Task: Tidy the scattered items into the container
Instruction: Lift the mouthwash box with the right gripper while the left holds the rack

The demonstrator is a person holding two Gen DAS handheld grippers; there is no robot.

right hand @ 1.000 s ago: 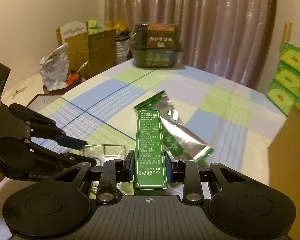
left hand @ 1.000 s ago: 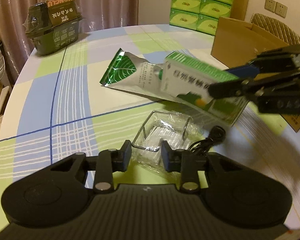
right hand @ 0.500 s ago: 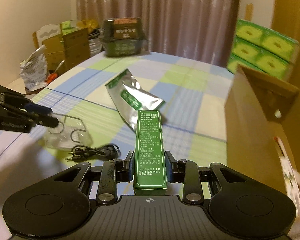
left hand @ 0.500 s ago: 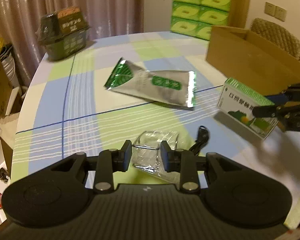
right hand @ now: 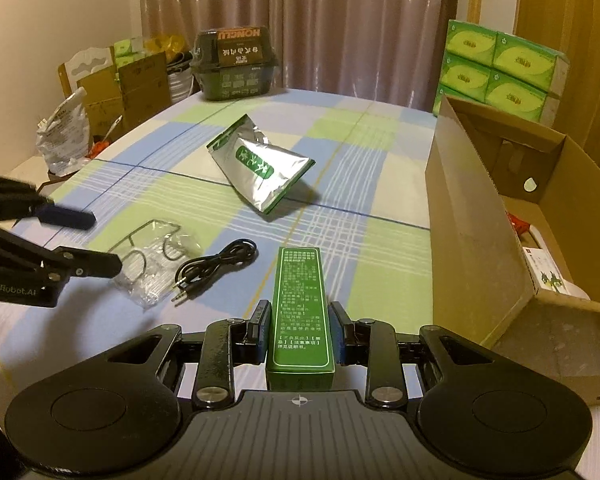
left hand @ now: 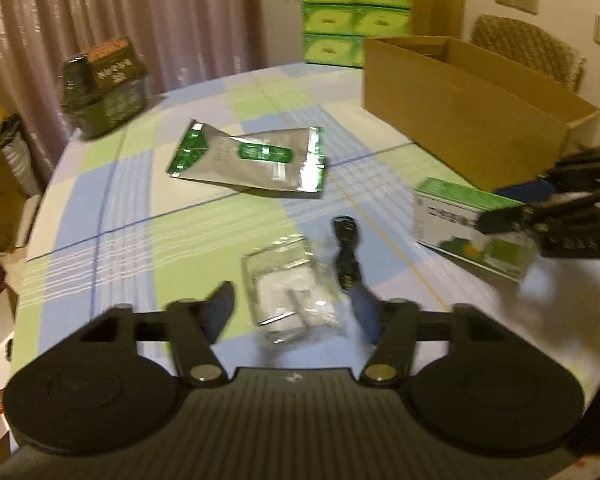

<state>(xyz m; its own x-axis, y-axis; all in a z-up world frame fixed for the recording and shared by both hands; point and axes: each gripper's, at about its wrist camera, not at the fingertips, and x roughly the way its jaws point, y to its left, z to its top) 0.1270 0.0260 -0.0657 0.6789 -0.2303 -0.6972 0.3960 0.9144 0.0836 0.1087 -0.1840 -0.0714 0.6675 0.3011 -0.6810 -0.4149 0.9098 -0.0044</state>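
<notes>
My right gripper (right hand: pixel 299 320) is shut on a green medicine box (right hand: pixel 300 308) and holds it above the table, left of the open cardboard box (right hand: pixel 476 216); the medicine box also shows in the left wrist view (left hand: pixel 472 224). My left gripper (left hand: pixel 294 308) is open, with a clear plastic packet (left hand: pixel 290 292) on the table between its fingers; the packet shows in the right wrist view (right hand: pixel 152 256) too. A black audio cable (right hand: pixel 216 264) lies beside the packet. A silver and green foil pouch (left hand: pixel 252 160) lies mid-table.
A dark green wrapped pack (right hand: pixel 234 64) stands at the table's far edge. Green tissue packs (right hand: pixel 500 68) are stacked behind the cardboard box, which holds some items (right hand: pixel 548 264). Cartons and bags (right hand: pixel 100 92) stand on the floor beyond the table's left side.
My left gripper has opened wide around the clear packet. My right gripper has carried the medicine box rightward, close to the cardboard box.
</notes>
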